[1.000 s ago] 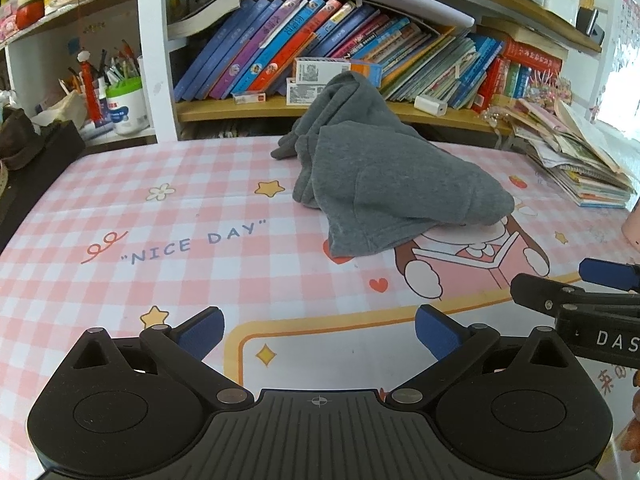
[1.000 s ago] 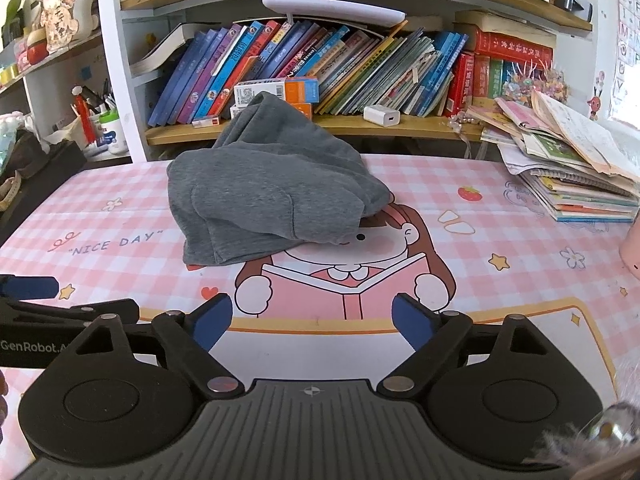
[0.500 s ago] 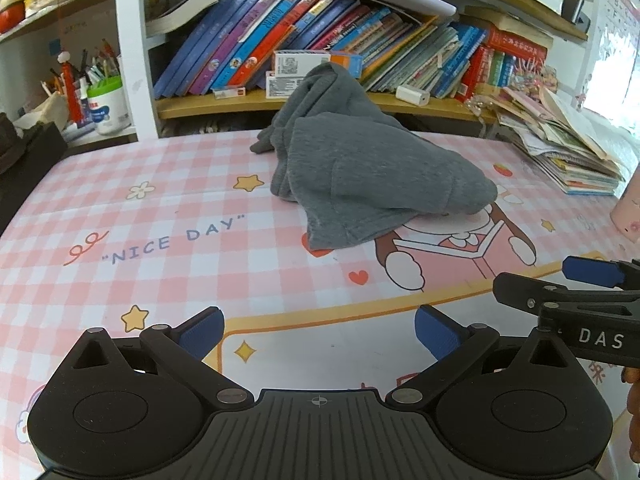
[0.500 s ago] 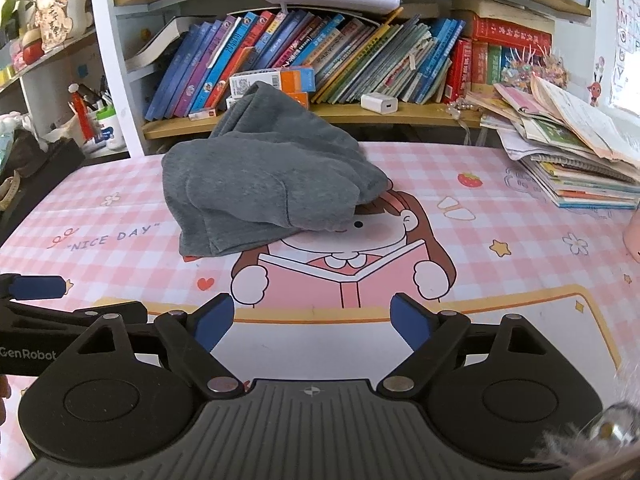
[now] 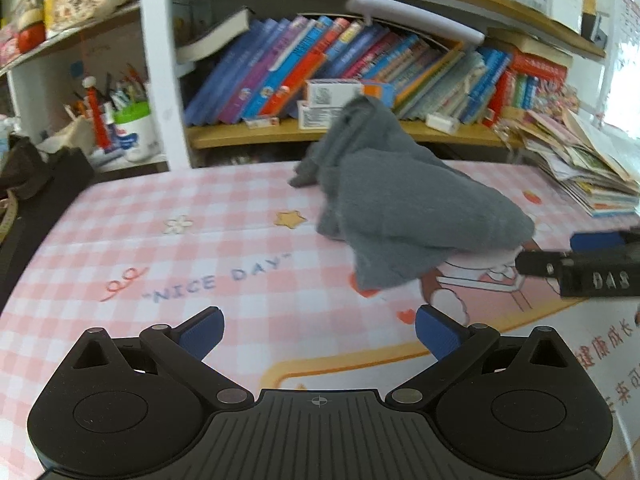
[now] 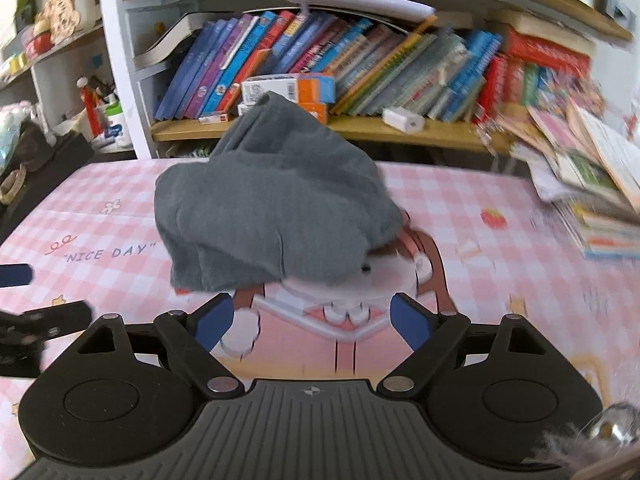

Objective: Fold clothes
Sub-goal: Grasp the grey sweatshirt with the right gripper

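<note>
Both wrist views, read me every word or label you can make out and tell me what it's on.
"NICE DAY": printed on the pink checked tablecloth.
"DAS": on the right gripper, seen from the left wrist view.
Red Chinese characters on the tablecloth's edge, the book spines and box labels: too blurred to read.

Both grippers (image 5: pixel 318 334) (image 6: pixel 310 322) seemingly nearer garment (image 6: pixel 276 208)

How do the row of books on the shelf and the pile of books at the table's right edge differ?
The row of books leans spine-out on the wooden shelf; the pile of books lies flat on the table. The row looks orderly, while the pile is loose and fanned. Both sit behind or beside the crumpled grey garment.
</note>
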The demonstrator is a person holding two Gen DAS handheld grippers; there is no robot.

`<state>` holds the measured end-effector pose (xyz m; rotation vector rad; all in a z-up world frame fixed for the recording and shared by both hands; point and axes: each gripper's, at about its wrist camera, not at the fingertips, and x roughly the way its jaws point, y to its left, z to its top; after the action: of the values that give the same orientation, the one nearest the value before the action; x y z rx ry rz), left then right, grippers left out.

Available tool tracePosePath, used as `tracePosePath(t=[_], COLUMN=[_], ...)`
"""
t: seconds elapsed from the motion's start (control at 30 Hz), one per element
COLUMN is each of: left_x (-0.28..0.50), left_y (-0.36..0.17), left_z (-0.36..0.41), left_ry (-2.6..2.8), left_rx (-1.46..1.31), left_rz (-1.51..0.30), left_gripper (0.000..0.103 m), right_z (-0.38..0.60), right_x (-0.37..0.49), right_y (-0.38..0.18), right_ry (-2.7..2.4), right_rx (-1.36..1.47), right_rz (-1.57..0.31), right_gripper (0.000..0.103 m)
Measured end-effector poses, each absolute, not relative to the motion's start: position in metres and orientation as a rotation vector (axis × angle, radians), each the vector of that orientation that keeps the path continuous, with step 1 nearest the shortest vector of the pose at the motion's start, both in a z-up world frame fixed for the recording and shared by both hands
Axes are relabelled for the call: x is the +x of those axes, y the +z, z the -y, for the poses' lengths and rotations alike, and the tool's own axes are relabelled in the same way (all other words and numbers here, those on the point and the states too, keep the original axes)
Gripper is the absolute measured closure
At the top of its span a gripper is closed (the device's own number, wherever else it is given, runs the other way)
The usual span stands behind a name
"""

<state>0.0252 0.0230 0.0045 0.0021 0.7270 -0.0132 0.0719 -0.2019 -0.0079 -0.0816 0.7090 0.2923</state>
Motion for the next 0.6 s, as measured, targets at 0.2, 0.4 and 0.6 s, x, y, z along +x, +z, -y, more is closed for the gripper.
tracePosePath(t=[0.2, 0.4, 0.6], left_x=[0.012, -0.007, -0.02], left_y=[0.002, 0.006, 0.007], left_z=[-0.043, -0.07, -0.112], left_ry=[0.029, 0.071, 0.164], left_rx=[-0.028, -0.061, -0.14], left_rz=[-0.739, -0.724, -0.702], left_gripper=[0.0, 0.0, 0.0], right_z=[0.162, 0.113, 0.083], right_x=[0.108, 0.136, 0.138], right_y=[-0.009, -0.032, -0.024], right_ry=[0.376, 0.36, 0.404], right_rx=[-0.289, -0.541, -0.434], right_rz=[-0.678, -0.686, -0.821], right_gripper=[0.017, 0.035, 0.075])
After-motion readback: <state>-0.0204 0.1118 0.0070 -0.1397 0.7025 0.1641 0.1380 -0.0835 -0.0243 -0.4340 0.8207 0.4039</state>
